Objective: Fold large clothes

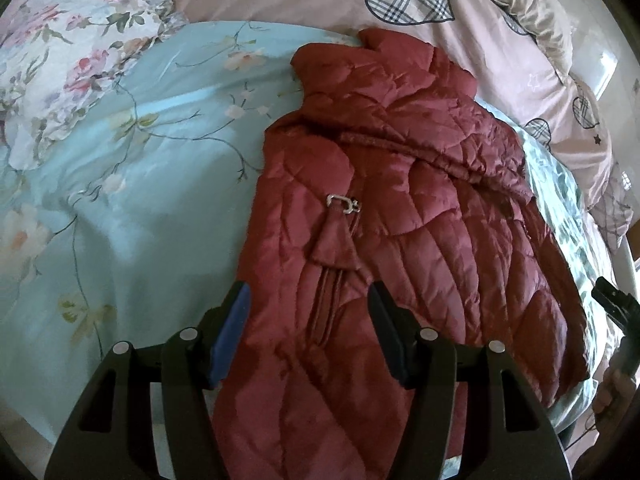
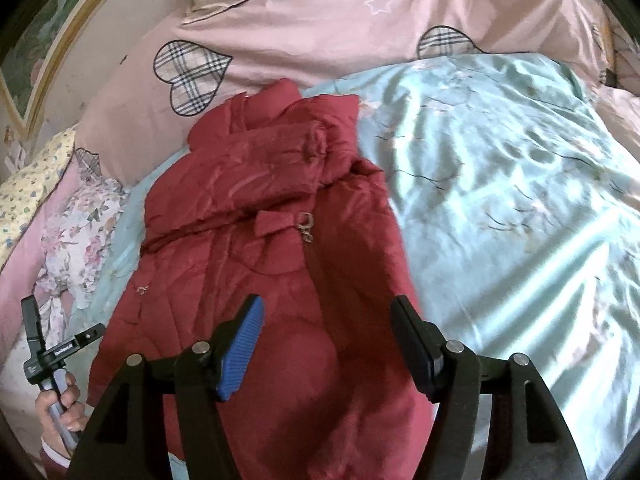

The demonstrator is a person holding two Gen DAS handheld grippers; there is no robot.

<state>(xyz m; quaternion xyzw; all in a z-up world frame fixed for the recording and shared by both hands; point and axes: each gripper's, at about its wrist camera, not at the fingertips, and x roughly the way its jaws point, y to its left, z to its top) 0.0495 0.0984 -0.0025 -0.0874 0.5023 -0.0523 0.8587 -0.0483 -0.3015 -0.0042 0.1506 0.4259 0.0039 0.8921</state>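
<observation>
A dark red quilted coat point(image 1: 400, 208) lies lengthwise on a light blue floral bedspread point(image 1: 140, 168), folded narrow with a sleeve laid across its upper part and the collar at the far end. It also shows in the right wrist view point(image 2: 260, 240). A small metal clasp point(image 1: 344, 203) sits on its front, and shows in the right wrist view point(image 2: 306, 222). My left gripper point(image 1: 308, 332) is open, hovering over the coat's near hem. My right gripper point(image 2: 326, 344) is open and empty above the coat's near end.
Pink pillows with plaid hearts point(image 2: 280, 40) lie at the head of the bed. A floral pillow point(image 1: 68, 52) is at the far left. The other handle and hand point(image 2: 52, 364) show at the left edge of the right wrist view. The bed edge point(image 1: 628, 272) is at right.
</observation>
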